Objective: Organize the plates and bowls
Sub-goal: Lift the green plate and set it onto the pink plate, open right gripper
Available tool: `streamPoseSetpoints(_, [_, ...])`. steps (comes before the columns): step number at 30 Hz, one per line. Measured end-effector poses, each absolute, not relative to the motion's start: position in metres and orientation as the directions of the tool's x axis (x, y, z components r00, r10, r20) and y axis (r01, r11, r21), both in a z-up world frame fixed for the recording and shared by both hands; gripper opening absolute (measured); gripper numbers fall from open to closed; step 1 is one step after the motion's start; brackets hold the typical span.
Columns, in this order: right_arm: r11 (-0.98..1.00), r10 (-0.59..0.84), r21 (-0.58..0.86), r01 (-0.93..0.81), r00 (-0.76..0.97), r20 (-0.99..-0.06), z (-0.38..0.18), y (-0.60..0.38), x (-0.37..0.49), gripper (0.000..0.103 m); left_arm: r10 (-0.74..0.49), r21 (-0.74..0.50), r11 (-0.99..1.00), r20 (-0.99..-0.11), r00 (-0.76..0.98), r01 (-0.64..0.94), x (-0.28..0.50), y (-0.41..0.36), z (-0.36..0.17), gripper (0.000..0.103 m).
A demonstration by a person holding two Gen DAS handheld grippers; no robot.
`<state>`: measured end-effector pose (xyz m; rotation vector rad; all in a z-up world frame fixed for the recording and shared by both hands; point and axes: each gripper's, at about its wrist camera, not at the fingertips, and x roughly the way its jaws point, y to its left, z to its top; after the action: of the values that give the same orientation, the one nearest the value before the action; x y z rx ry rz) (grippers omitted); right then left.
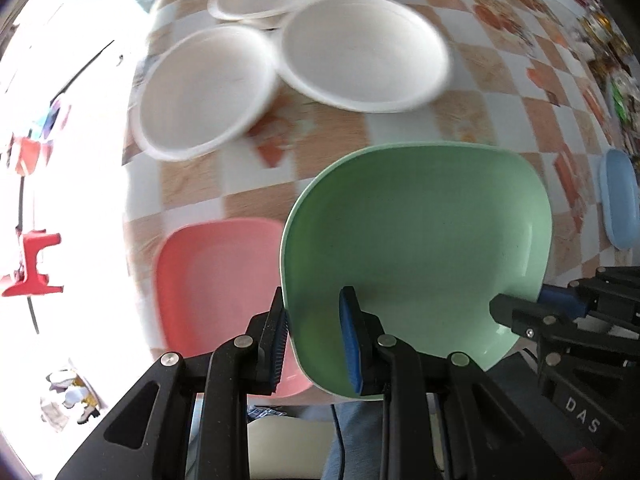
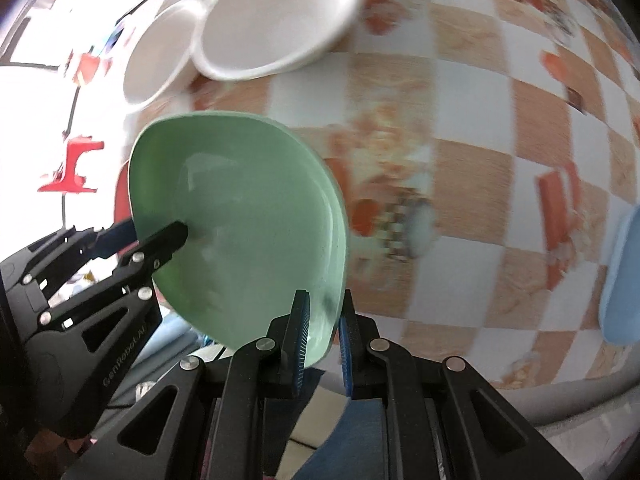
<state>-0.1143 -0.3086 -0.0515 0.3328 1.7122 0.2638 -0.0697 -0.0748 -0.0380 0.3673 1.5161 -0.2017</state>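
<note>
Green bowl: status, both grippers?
Left gripper and right gripper both shut on green bowl rim, bowl held above the table. Pink plate beside it, white plates beyond. Nothing blocking.

white letters "das" stand on the black body of the right gripper (image 1: pixel 516 314), seen at the right edge of the left wrist view. "genrobot.ai" runs along the black body of the left gripper (image 2: pixel 158 236) in the right wrist view.

**Green bowl lifted, other dishes on the desk**

Your green bowl (image 1: pixel 416 248) hangs tilted above the desk, pinched at two rim edges. The pink plate (image 1: pixel 216 280) lies flat beside it. Three white plates (image 1: pixel 362 50) cluster beyond, overlapping. A blue dish (image 1: pixel 618 204) sits well apart.
</note>
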Motion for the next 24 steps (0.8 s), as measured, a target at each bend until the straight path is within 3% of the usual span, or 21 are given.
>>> streamPoseSetpoints(15, [0.912,0.358,0.392,-0.125,-0.226,-0.906,-0.069,-0.180,-0.086,0.016,0.205,0.214,0.947,-0.977,0.064,0.239,-0.068,-0.004,-0.041,0.027])
streamPoseSetpoints(24, [0.910,0.342,0.385,-0.155,-0.243,-0.908,-0.089,-0.128,-0.068,0.016,0.247,0.260,0.941,-0.965,0.085,0.217,-0.053,-0.008,-0.029,0.031])
